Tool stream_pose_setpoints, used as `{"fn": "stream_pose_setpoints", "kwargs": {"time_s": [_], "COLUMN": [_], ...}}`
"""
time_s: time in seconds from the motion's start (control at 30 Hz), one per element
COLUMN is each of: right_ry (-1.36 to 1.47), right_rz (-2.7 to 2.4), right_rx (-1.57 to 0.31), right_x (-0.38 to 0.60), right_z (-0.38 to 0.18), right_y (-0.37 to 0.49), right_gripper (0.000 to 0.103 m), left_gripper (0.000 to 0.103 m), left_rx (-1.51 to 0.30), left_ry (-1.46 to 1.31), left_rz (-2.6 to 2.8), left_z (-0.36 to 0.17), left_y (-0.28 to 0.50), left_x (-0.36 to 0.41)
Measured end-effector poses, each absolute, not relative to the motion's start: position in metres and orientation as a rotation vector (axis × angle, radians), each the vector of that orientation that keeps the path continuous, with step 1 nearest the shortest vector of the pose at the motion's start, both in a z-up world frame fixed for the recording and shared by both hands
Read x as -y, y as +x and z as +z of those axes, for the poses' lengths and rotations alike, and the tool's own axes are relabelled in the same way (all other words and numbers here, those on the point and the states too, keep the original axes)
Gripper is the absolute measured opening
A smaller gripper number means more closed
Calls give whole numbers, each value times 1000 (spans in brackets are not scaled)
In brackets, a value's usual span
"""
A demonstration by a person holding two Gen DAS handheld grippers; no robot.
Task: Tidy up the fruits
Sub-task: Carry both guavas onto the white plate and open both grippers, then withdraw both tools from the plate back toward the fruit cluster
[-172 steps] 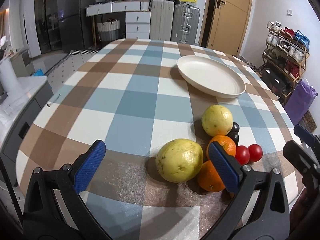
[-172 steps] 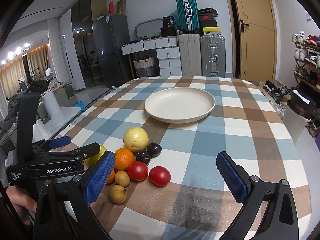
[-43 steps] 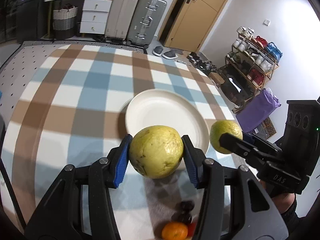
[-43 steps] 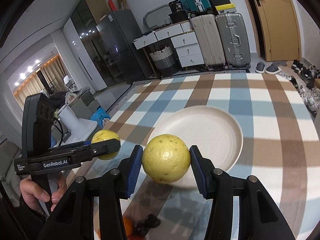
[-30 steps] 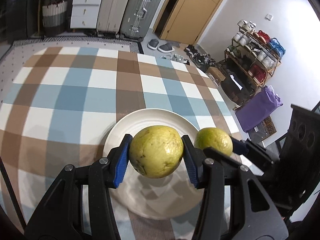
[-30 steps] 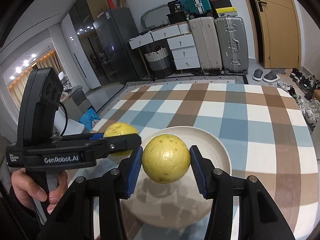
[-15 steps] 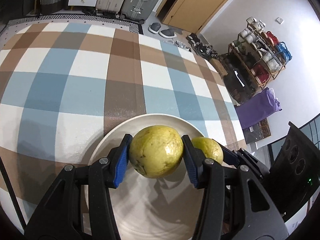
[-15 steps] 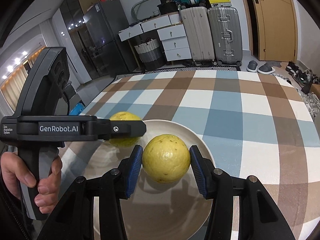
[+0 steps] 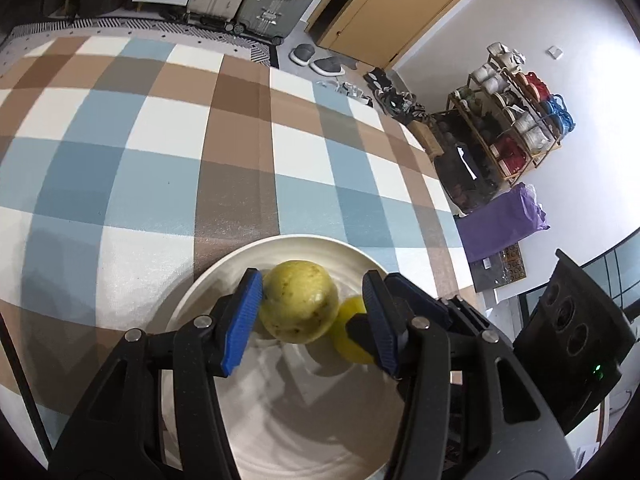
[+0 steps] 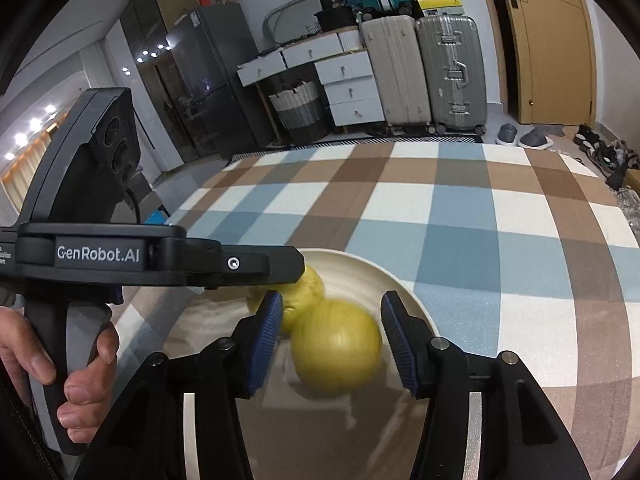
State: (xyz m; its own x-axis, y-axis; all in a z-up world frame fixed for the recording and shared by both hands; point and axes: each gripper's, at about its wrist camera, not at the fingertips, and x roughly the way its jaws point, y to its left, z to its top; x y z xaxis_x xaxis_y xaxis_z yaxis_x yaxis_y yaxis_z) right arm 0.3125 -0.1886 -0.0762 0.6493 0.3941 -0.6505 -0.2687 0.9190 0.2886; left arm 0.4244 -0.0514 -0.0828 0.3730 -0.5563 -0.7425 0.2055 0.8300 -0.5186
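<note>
Cream plate (image 9: 208,276) on checked cloth (image 9: 160,168), two yellow fruits laid in it, touching. Left fruit (image 9: 298,307) at 12 o'clock from left gripper (image 9: 310,322), jaws apart, only left pad near the skin. Right fruit (image 10: 336,346) blurred between right gripper (image 10: 334,342) jaws, also apart. Step judged: release at plate. Next: both grippers to be backed out w/o nudging fruit, then remaining fruit fetched.

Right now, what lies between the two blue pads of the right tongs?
In the right wrist view, a blurred yellow fruit lies between the right tongs, on the white plate, with gaps on both sides.
</note>
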Motion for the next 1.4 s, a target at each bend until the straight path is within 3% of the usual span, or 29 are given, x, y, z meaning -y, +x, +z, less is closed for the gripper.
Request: {"fn": "stream_pose_setpoints", "kwargs": {"time_s": [0.1,0.63,0.73,0.8,1.03,1.2,1.4], "right_ry": [162,124,118,136,157,176,177], "right_rz": [344,309,297,301,320,339,349], "right_rx": [-754,-699,-686,-669,-619,-598,-560], "right_x": [193,204,204,207,207,203,197], "right_z": [-67,-27,-20,-15,2,10,17], "right_y": [304,221,201,187,143,112,80], "right_gripper": [64,65,71,73,84,91,95], "left_gripper": [48,49,49,56,65,81,83], "left_rx": [-1077,-948,-920,-902,-811,-762,-755], "left_ry": [-376,-216,-186,-184,-149,-133,-160], "left_rz": [-496,-389,-367,-358,-304,-283,-275], "left_z": [-74,-11,-1,3,22,33,32], "left_y": [417,310,284,269,205,166,129], "left_x": [46,17,13,10,7,5,-6]}}
